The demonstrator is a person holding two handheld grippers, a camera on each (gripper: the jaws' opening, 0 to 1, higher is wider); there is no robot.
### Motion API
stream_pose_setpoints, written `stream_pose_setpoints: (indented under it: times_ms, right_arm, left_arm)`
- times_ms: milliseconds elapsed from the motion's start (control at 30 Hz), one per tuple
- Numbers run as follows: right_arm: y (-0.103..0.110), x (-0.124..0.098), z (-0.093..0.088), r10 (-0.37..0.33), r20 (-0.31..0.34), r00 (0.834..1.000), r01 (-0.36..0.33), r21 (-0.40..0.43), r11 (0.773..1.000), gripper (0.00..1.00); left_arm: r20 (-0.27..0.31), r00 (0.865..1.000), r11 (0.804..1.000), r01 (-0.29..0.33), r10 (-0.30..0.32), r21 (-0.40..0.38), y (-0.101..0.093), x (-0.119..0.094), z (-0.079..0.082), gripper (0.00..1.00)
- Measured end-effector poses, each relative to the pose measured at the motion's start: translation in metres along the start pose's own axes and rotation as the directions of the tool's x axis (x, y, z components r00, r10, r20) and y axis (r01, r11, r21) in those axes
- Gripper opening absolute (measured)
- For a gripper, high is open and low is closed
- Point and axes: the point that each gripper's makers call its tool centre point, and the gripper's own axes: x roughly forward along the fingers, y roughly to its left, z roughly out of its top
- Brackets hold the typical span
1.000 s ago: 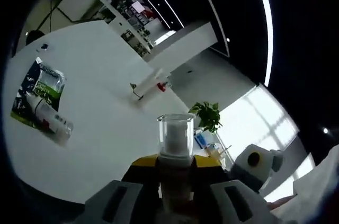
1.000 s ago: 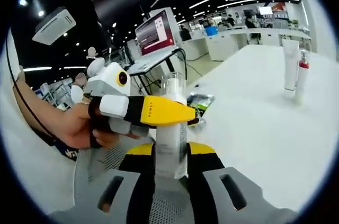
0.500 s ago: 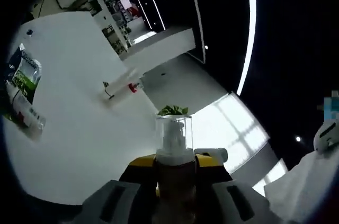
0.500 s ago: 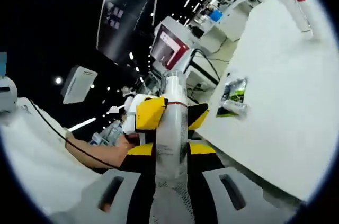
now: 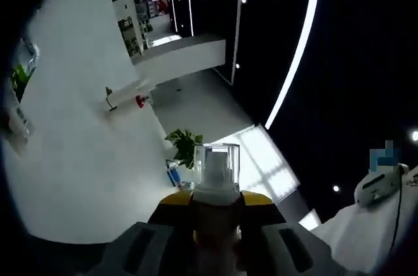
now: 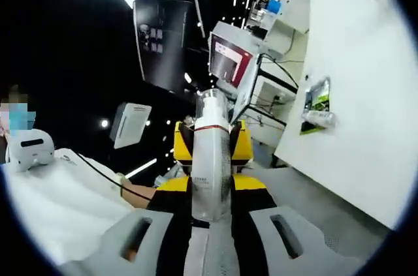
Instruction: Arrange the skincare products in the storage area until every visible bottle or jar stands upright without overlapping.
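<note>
White table (image 6: 366,87): green sachet (image 6: 316,102) lying flat, far from both grippers. Pump bottle (image 6: 210,158), clear cap, red neck band, held off the table, clamped between right gripper (image 6: 210,188) and left gripper (image 5: 215,207) jaws.

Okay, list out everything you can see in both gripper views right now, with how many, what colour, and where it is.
Pump bottle: one, clear white with a clear cap, gripped by both hand-held grippers, above the table edge.
Table: one, white, tilted in both views.
Sachet pack: one, green and white, lying flat on the table.
Small tube: one, pale, lying across the sachet pack.
Tall bottles: two, white, one with a red collar, standing together far across the table.
Potted plant: one, green, beyond the table edge.
Monitor: one, red screen, on a desk behind.
Left hand-held gripper: yellow, black and grey, shut on the bottle.
Right hand-held gripper: same colours, shut on the bottle.
</note>
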Motion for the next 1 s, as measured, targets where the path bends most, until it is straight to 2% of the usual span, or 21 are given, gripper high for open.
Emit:
stream_pose_setpoints:
  times_ms: [133, 167, 200, 233, 267, 300, 367, 400, 433, 467, 500, 567, 600, 667, 700, 733, 767, 833, 867, 900, 1000]
  right_arm:
    - [0.002, 0.002, 0.001, 0.008, 0.006, 1.000, -0.008, 0.011, 1.000, 0.20]
    - [-0.003, 0.003, 0.001, -0.021, 0.003, 1.000, 0.021, -0.047, 0.999, 0.20]
    - [-0.008, 0.004, 0.000, -0.057, 0.005, 0.998, 0.057, -0.094, 0.994, 0.20]
    - [-0.013, 0.005, 0.003, -0.111, 0.024, 0.994, 0.114, -0.186, 0.976, 0.20]
    - [-0.014, 0.005, 0.005, -0.139, 0.033, 0.990, 0.143, -0.234, 0.962, 0.20]
    - [-0.016, 0.005, 0.008, -0.183, 0.055, 0.982, 0.191, -0.299, 0.935, 0.20]
    - [-0.022, 0.003, 0.011, -0.245, 0.080, 0.966, 0.258, -0.361, 0.896, 0.20]
    - [-0.027, 0.002, 0.009, -0.280, 0.071, 0.957, 0.285, -0.380, 0.880, 0.21]
    - [-0.030, 0.003, 0.008, -0.299, 0.065, 0.952, 0.299, -0.398, 0.867, 0.23]
    - [-0.033, 0.003, 0.006, -0.322, 0.055, 0.945, 0.314, -0.419, 0.852, 0.26]
    - [-0.040, 0.003, 0.003, -0.365, 0.043, 0.930, 0.344, -0.447, 0.826, 0.30]
    - [-0.048, 0.004, 0.000, -0.420, 0.037, 0.907, 0.383, -0.485, 0.786, 0.33]
    - [-0.051, 0.005, -0.001, -0.444, 0.032, 0.896, 0.396, -0.511, 0.763, 0.35]
    - [-0.057, 0.005, -0.001, -0.478, 0.041, 0.877, 0.421, -0.543, 0.726, 0.35]
    - [-0.057, 0.005, -0.001, -0.479, 0.043, 0.877, 0.424, -0.538, 0.728, 0.35]
    - [-0.058, 0.005, 0.000, -0.484, 0.046, 0.874, 0.431, -0.533, 0.728, 0.35]
    - [-0.062, 0.004, 0.001, -0.491, 0.048, 0.870, 0.440, -0.525, 0.729, 0.34]
    - [-0.070, 0.000, -0.004, -0.520, 0.017, 0.854, 0.464, -0.478, 0.746, 0.29]
    - [-0.073, 0.001, -0.005, -0.522, 0.009, 0.853, 0.462, -0.478, 0.747, 0.28]
    - [-0.072, 0.001, -0.003, -0.519, 0.017, 0.854, 0.461, -0.486, 0.743, 0.28]
    - [-0.076, 0.000, -0.003, -0.547, 0.019, 0.837, 0.481, -0.501, 0.719, 0.26]
  left_arm:
    - [0.013, 1.000, 0.999, 0.002, -0.001, -0.032, 0.001, -0.001, 0.002, 0.25]
    - [0.014, 1.000, 0.999, -0.009, 0.009, -0.045, 0.004, -0.001, 0.003, 0.25]
    - [0.011, 0.999, 0.999, -0.042, 0.042, -0.015, 0.011, -0.003, 0.003, 0.25]
    - [0.027, 0.996, 0.996, -0.082, 0.081, 0.019, 0.018, -0.004, 0.006, 0.25]
    - [0.029, 0.995, 0.996, -0.093, 0.093, 0.011, 0.018, -0.004, 0.006, 0.24]
    - [0.041, 0.991, 0.992, -0.124, 0.124, 0.001, 0.023, -0.005, 0.008, 0.24]
    - [0.067, 0.983, 0.984, -0.173, 0.171, 0.038, 0.031, -0.007, 0.013, 0.24]
    - [0.078, 0.975, 0.977, -0.209, 0.206, 0.040, 0.036, -0.007, 0.014, 0.24]
    - [0.095, 0.960, 0.963, -0.268, 0.264, 0.037, 0.045, -0.009, 0.015, 0.24]
    - [0.095, 0.954, 0.956, -0.289, 0.283, 0.045, 0.049, -0.009, 0.015, 0.24]
    - [0.099, 0.927, 0.927, -0.369, 0.362, 0.065, 0.061, -0.011, 0.015, 0.24]
    - [0.086, 0.909, 0.906, -0.414, 0.408, 0.086, 0.068, -0.010, 0.014, 0.24]
    - [0.109, 0.890, 0.889, -0.451, 0.442, 0.079, 0.072, -0.009, 0.017, 0.24]
    - [0.133, 0.873, 0.871, -0.483, 0.470, 0.089, 0.074, -0.007, 0.018, 0.24]
    - [0.139, 0.867, 0.864, -0.493, 0.478, 0.100, 0.075, -0.008, 0.018, 0.24]
    - [0.156, 0.852, 0.847, -0.519, 0.501, 0.118, 0.076, -0.008, 0.018, 0.24]
    - [0.167, 0.846, 0.838, -0.529, 0.507, 0.132, 0.076, -0.007, 0.017, 0.24]
    - [0.185, 0.840, 0.832, -0.536, 0.510, 0.141, 0.072, -0.003, 0.015, 0.24]
    - [0.189, 0.840, 0.830, -0.537, 0.508, 0.153, 0.070, -0.002, 0.013, 0.24]
    - [0.189, 0.837, 0.818, -0.544, 0.513, 0.188, 0.069, 0.000, 0.010, 0.24]
    - [0.207, 0.824, 0.790, -0.565, 0.527, 0.238, 0.072, 0.000, 0.008, 0.24]
